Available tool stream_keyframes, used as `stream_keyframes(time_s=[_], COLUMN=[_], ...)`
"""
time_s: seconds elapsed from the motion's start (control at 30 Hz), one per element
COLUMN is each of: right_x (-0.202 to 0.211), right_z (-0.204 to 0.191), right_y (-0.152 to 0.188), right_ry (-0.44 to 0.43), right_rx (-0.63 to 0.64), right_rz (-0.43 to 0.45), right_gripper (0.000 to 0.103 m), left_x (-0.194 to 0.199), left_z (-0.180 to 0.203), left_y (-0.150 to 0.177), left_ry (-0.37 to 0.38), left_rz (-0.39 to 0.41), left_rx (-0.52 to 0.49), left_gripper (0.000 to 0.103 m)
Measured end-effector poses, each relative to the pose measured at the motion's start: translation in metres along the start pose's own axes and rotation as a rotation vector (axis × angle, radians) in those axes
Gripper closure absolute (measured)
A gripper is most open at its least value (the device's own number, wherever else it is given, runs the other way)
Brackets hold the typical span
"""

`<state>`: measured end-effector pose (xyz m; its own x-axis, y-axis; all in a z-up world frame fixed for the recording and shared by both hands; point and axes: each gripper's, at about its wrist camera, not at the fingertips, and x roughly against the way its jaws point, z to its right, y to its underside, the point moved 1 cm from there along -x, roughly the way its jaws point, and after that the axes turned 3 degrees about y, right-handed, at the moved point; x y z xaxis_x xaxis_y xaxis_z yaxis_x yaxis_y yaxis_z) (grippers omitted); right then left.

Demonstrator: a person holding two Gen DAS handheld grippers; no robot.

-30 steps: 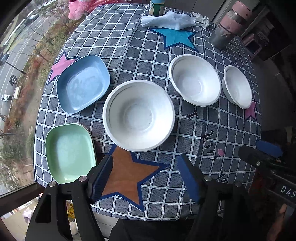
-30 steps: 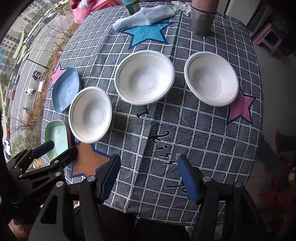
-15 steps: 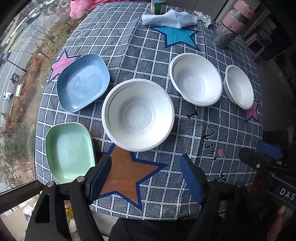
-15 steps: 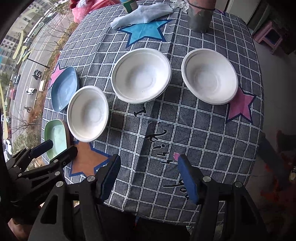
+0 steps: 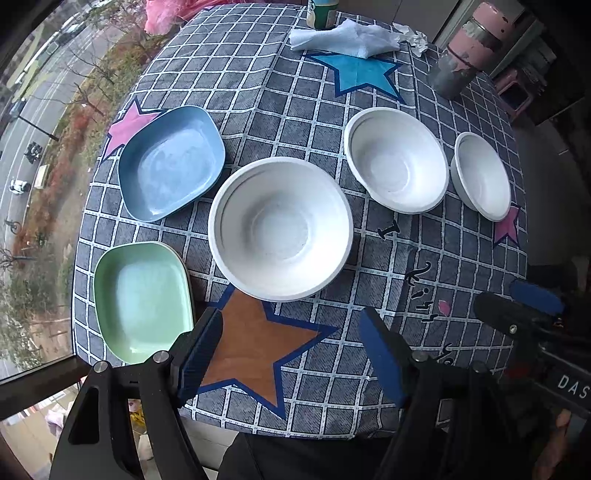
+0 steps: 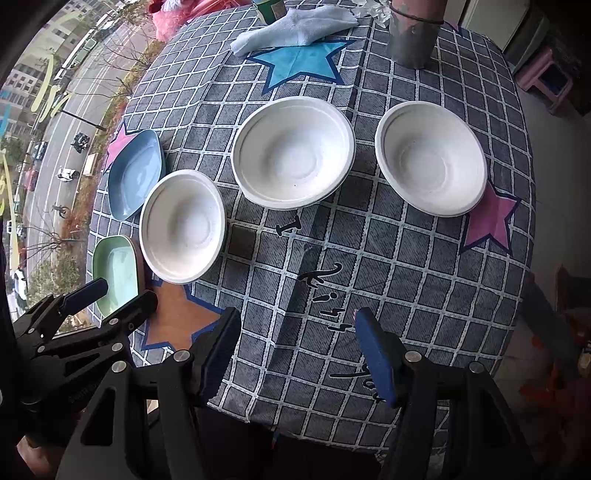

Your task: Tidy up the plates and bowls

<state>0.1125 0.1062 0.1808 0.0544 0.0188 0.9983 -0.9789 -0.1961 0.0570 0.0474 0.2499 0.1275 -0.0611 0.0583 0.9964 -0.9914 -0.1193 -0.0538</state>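
Observation:
Three white bowls sit on the checked tablecloth: a left one (image 5: 280, 229) (image 6: 183, 227), a middle one (image 5: 397, 160) (image 6: 293, 153) and a right one (image 5: 480, 175) (image 6: 430, 158). A blue plate (image 5: 170, 162) (image 6: 135, 173) and a green plate (image 5: 142, 301) (image 6: 116, 271) lie at the left edge. My left gripper (image 5: 291, 347) is open and empty above the orange star, just short of the left bowl. My right gripper (image 6: 295, 343) is open and empty over the near edge, in front of the middle bowl.
A pale blue cloth (image 5: 343, 35) (image 6: 295, 24), a jar (image 5: 321, 13) and a grey-pink vase (image 5: 465, 51) (image 6: 413, 35) stand at the far side. A window drops off along the left table edge. A pink stool (image 6: 546, 79) stands at the right.
Both grippers have drawn back slightly towards the near table edge, jaws staying open. No dish has moved.

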Motion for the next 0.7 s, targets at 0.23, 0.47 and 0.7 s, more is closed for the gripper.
stream_keyframes(time_s=[0.23, 0.47, 0.7], right_x=[0.0, -0.002, 0.001], right_z=[0.0, -0.003, -0.003], right_y=[0.0, 0.002, 0.004], right_ry=[0.0, -0.004, -0.006], right_rx=[0.014, 0.036, 0.054], right_rz=[0.0, -0.002, 0.005], right_gripper=[0.037, 0.037, 0.037], left_x=[0.003, 0.01, 0.014], left_z=[0.01, 0.013, 0.008], left_y=[0.0, 0.003, 0.005], left_ry=[-0.064, -0.08, -0.049], left_rz=[0.009, 0.043, 0.043], left_rx=[-0.047, -0.062, -0.016], left_gripper=[0.023, 0.022, 0.02])
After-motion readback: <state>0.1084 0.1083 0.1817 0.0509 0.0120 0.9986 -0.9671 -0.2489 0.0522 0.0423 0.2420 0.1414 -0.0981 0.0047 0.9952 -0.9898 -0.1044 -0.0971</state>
